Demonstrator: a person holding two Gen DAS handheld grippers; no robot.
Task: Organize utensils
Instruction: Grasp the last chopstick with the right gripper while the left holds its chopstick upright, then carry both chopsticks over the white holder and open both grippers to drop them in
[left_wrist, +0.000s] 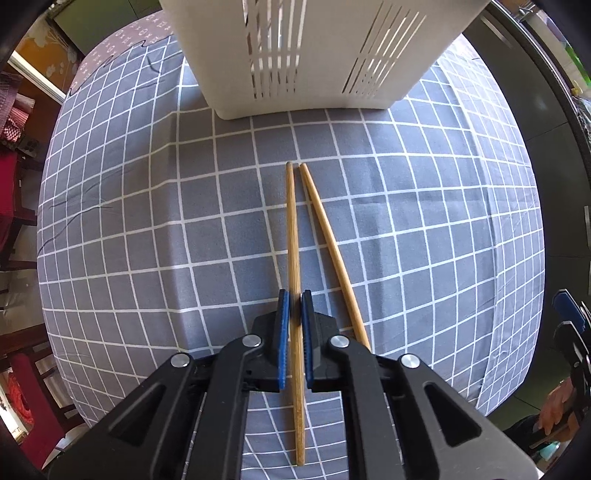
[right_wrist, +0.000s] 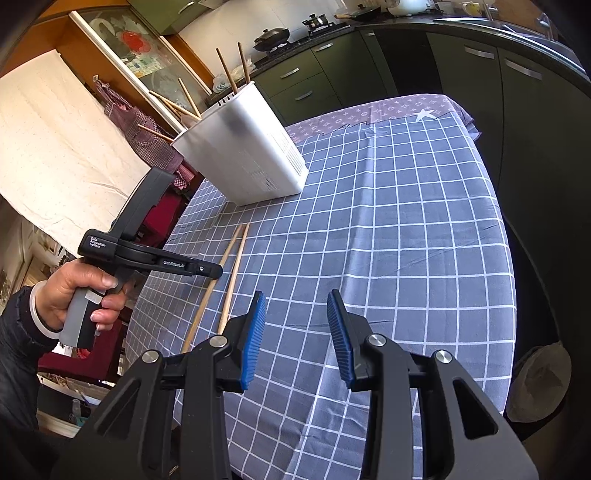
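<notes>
Two wooden chopsticks lie on the grey checked tablecloth (left_wrist: 147, 229). In the left wrist view the left chopstick (left_wrist: 293, 229) runs between the blue pads of my left gripper (left_wrist: 295, 301), which is shut on it near its near half. The right chopstick (left_wrist: 328, 236) lies free beside it. The white slotted utensil holder (left_wrist: 306, 55) stands just beyond them. In the right wrist view the holder (right_wrist: 243, 151) has several chopsticks sticking out, both table chopsticks (right_wrist: 232, 273) show, and my right gripper (right_wrist: 295, 306) is open and empty above the cloth.
The table's right edge (right_wrist: 506, 258) drops off toward dark kitchen cabinets (right_wrist: 461, 74). A stove with pans (right_wrist: 273, 37) is at the back. Red chairs (left_wrist: 18, 192) stand left of the table.
</notes>
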